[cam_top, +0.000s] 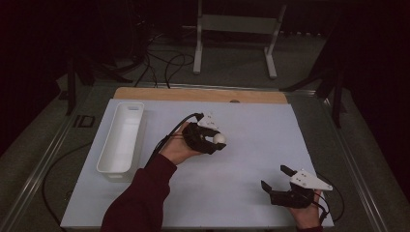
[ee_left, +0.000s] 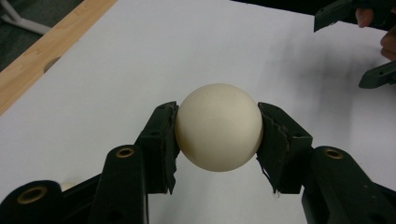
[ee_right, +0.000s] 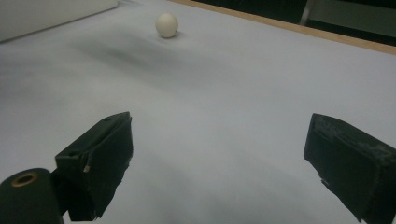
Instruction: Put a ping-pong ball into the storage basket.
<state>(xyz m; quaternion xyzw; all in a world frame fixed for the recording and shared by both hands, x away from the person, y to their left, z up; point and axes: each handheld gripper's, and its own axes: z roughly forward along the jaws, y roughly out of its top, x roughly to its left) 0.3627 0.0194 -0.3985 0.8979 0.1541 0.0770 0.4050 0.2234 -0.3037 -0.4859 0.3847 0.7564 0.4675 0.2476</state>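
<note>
Holding small cream-white smooth ball (ee_left: pixel 218 127), left gripper (cam_top: pixel 211 140) has 2 black jaws pressed on ball sides, near centre of white table sheet (cam_top: pixel 251 125). Right gripper (cam_top: pixel 278 182) at 4 o'clock from ball, well apart, low over sheet, jaws wide apart with nothing between. Long white plastic bin (cam_top: pixel 121 141) lies at 9 o'clock from ball, near sheet's left edge.
</note>
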